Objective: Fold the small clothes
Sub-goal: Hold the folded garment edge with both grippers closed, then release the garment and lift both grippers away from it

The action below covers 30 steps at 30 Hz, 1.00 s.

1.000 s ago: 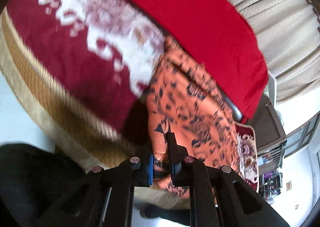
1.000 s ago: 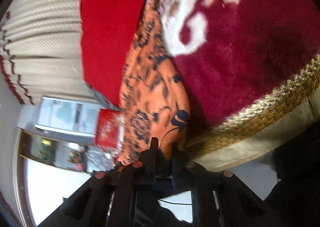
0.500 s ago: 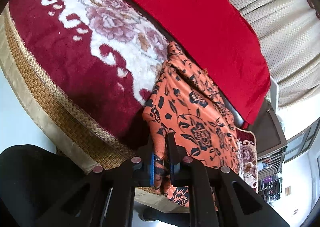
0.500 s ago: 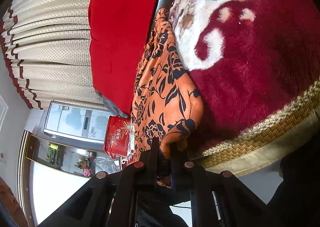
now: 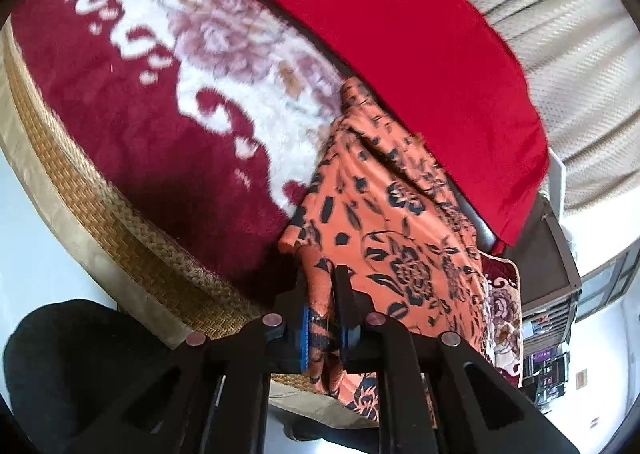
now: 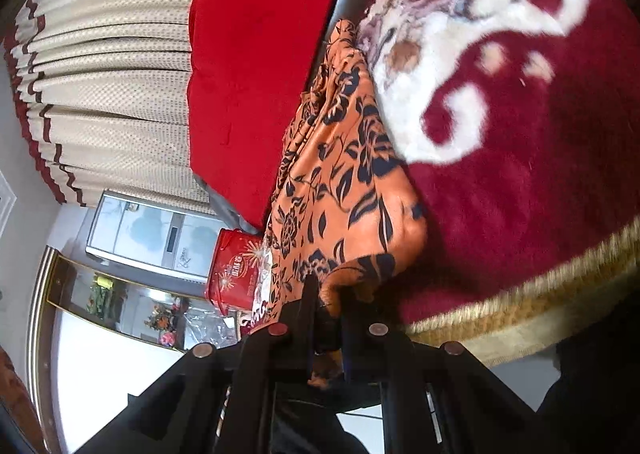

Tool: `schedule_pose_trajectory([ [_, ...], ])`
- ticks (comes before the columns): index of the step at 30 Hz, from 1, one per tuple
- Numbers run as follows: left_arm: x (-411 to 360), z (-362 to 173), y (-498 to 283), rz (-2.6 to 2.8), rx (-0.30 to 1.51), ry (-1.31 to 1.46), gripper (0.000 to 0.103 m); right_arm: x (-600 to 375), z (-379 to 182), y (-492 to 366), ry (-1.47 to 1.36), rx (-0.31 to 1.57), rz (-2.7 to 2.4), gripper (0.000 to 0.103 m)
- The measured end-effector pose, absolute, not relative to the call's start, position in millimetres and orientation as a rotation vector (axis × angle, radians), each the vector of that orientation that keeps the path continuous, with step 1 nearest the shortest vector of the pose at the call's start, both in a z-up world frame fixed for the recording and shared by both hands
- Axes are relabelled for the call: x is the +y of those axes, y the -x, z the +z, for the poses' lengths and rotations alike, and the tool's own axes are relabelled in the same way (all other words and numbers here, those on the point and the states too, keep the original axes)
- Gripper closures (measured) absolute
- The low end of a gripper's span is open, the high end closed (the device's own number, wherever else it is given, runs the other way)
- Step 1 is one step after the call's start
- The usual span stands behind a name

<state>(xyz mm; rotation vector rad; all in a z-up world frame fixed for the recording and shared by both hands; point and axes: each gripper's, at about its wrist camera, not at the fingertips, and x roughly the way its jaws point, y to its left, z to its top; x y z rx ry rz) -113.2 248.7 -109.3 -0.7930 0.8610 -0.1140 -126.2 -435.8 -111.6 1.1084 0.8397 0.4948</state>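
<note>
Across the plush maroon cushion (image 5: pixel 132 141), at twelve o'clock from my left gripper (image 5: pixel 320 318) and right gripper (image 6: pixel 326 318), both clamped the orange floral garment (image 5: pixel 384 238).

red box (image 6: pixel 236 270), print on it too blurry to read

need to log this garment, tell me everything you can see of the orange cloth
The orange cloth is thin, soft fabric printed with dark flowers and leaves. It lies crumpled and draped on the maroon blanket, its far end against the red cushion. The left gripper and right gripper are each shut on a near edge.
</note>
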Motion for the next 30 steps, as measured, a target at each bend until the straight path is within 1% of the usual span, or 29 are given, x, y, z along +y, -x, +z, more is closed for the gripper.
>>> schedule_pose_trajectory([
  [3,247,-112,110,-0.114,0.862,0.797,0.092,-439,-120,118,-1.13,0.858,0.477,0.093],
  [9,236,-103,87,-0.123,0.877,0.718,0.092,-440,-115,111,-1.123,0.858,0.486,0.093],
  [13,225,-77,49,-0.168,0.856,0.609,0.092,-442,-108,85,-1.107,0.862,0.491,0.093],
  [18,219,-33,-23,-0.21,0.742,0.538,0.093,-440,-76,19,-1.012,0.832,0.54,0.093],
  [20,219,-14,-60,-0.216,0.682,0.529,0.093,-443,-60,-19,-0.988,0.795,0.545,0.093],
  [23,219,0,-113,-0.198,0.636,0.516,0.093,-451,-37,-71,-0.989,0.725,0.547,0.093],
  [27,218,-8,-189,-0.159,0.653,0.519,0.093,-463,-17,-150,-0.984,0.664,0.487,0.093],
  [29,219,-30,-225,-0.113,0.704,0.535,0.092,-468,-21,-187,-0.984,0.675,0.43,0.093],
  [30,219,-45,-245,-0.1,0.758,0.533,0.091,-472,-32,-205,-1.016,0.699,0.392,0.093],
])
